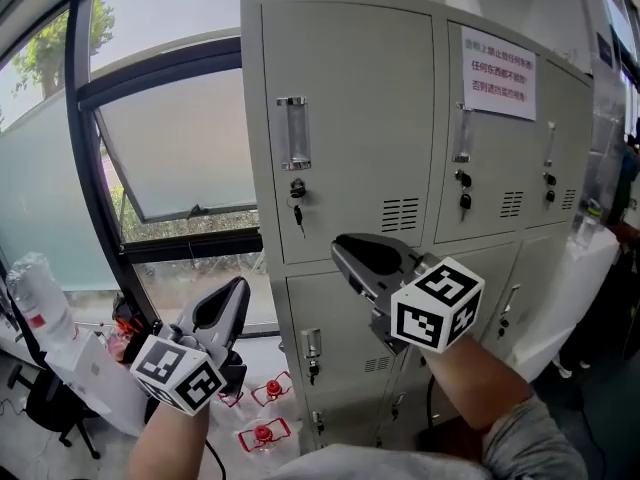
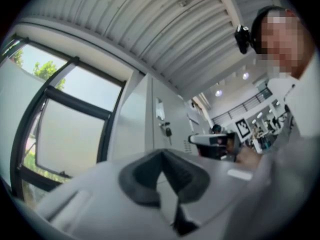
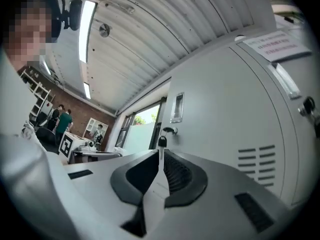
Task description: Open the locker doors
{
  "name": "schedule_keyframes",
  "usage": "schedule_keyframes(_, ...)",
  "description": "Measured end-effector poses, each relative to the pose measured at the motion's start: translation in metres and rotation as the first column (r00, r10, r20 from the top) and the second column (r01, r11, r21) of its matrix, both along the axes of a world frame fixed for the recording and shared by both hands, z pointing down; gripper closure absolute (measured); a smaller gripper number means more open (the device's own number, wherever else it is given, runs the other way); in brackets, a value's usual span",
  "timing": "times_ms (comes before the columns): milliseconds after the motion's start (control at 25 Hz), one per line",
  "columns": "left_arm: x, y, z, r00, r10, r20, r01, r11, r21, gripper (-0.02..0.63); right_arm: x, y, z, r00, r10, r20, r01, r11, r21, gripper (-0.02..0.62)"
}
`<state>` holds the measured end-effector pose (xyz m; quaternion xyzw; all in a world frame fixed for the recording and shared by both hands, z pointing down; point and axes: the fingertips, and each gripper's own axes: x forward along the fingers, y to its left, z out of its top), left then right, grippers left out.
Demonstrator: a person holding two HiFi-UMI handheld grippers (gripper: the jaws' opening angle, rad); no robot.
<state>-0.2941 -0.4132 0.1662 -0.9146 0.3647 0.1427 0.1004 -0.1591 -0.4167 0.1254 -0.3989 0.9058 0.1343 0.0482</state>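
Nearest, the left claw (image 1: 238,286) and the right claw (image 1: 340,247) are both pinched closed with nothing between them. They are held up in front of the lockers (image 1: 520,168) and touch none of them. Every door in sight is closed, so I judge the task not yet begun. The top-left door (image 1: 350,78) has a key (image 1: 297,206) in its lock, under a recessed handle (image 1: 293,133). The window (image 1: 170,148) stands close beside its left edge, but the space before the doors looks free for swinging them out.
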Motion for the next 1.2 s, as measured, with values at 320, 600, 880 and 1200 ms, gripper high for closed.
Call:
schedule_keyframes(320,-0.002,0.002,-0.08,0.999,0.024,0.049,-0.029,0.994,0.11,0.601,-0.033,-0.025,-0.097,0.988,0.151,-0.037,-0.146,0.981,0.128,0.586)
schedule_keyframes(600,0.006,0.007,-0.1,0.993,0.066,0.094,-0.079,0.988,0.135,0.601,-0.053,-0.046,-0.131,0.963,0.259,-0.073,-0.247,0.959,0.135,0.489)
schedule_keyframes(880,-0.002,0.009,-0.098,0.99,0.093,0.106,-0.106,0.986,0.129,0.601,-0.059,-0.063,-0.134,0.943,0.326,-0.062,-0.321,0.944,0.08,0.471)
schedule_keyframes(1200,-0.016,0.016,-0.091,0.986,0.128,0.104,-0.14,0.983,0.12,0.601,-0.063,-0.077,-0.133,0.931,0.364,-0.031,-0.364,0.931,0.019,0.453)
